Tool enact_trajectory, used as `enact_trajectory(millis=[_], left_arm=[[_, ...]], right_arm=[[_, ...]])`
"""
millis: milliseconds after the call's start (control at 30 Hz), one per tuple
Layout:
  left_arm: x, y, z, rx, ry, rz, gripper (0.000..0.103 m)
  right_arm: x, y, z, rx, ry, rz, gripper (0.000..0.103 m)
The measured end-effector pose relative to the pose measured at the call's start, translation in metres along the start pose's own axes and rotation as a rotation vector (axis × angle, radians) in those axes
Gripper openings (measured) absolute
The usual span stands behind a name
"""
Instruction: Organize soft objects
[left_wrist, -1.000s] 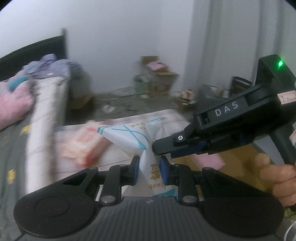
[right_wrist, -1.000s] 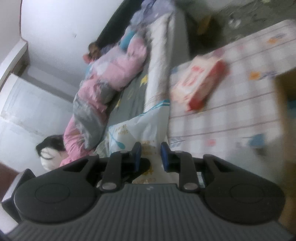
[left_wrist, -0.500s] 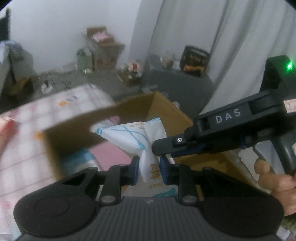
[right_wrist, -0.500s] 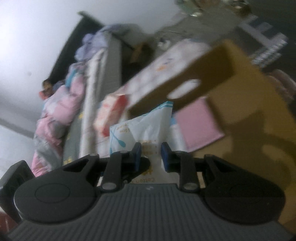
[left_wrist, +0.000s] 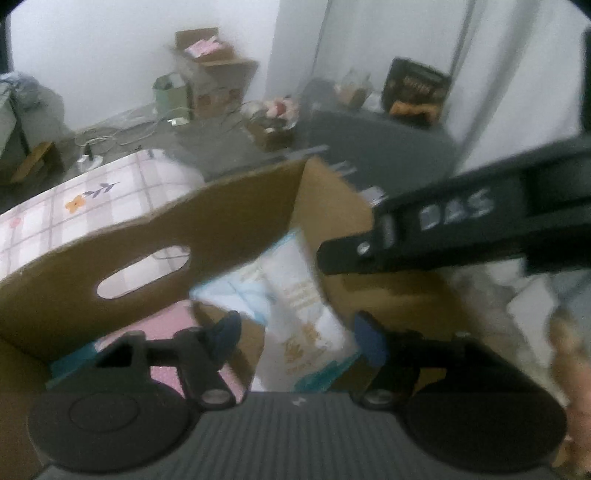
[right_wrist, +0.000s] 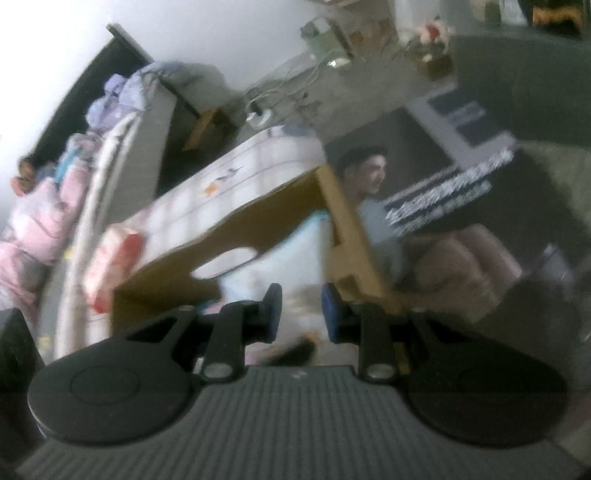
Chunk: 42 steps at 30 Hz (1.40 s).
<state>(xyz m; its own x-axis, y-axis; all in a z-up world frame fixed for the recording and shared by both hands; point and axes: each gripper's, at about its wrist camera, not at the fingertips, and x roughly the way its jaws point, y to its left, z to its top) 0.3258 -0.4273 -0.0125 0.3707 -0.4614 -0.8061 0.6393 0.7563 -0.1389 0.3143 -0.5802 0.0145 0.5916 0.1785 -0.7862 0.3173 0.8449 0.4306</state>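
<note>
A white and light-blue soft pack (left_wrist: 295, 295) lies tilted inside the brown cardboard box (left_wrist: 122, 251), on its floor beside a pink item (left_wrist: 162, 325). My left gripper (left_wrist: 297, 334) is open just above the pack, its blue pads apart on either side. My right gripper (right_wrist: 300, 312) is also open over the box (right_wrist: 258, 218), with the pack (right_wrist: 280, 254) below it. The right gripper's body (left_wrist: 461, 225) crosses the left wrist view at right. A pink-red soft pack (right_wrist: 110, 266) lies on the checked bedding.
The box has a handle slot (left_wrist: 144, 269) in its near wall. A checked quilt (left_wrist: 74, 210) lies behind it. A bed with pink bedding (right_wrist: 40, 221) is at left. A dark cabinet (left_wrist: 376, 147) and floor clutter stand beyond.
Both grippers carried the white-blue pack from the bed side over into the box, then opened. The pack now lies loose in the box.
</note>
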Motion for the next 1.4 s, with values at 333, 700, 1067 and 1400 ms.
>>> enact_trajectory(millis=[333, 700, 1067, 1400], left_arm=[[-0.025, 0.015, -0.001, -0.026, 0.023, 0.008, 0.075], [-0.153, 0.058, -0.021, 0.021, 0.008, 0.106, 0.085], [-0.253, 0.129, -0.075, -0.118, -0.115, 0.124, 0.088], [-0.310, 0.172, -0.141, -0.256, -0.239, 0.141, 0.091]], right_arm=[[-0.008, 0.003, -0.009, -0.054, -0.040, -0.011, 0.022], [0.001, 0.011, -0.014, 0.082, -0.019, 0.120, 0.023], [0.068, 0.041, -0.034, -0.068, 0.100, -0.085, 0.019], [0.064, 0.050, -0.045, -0.082, 0.129, -0.154, 0.023]])
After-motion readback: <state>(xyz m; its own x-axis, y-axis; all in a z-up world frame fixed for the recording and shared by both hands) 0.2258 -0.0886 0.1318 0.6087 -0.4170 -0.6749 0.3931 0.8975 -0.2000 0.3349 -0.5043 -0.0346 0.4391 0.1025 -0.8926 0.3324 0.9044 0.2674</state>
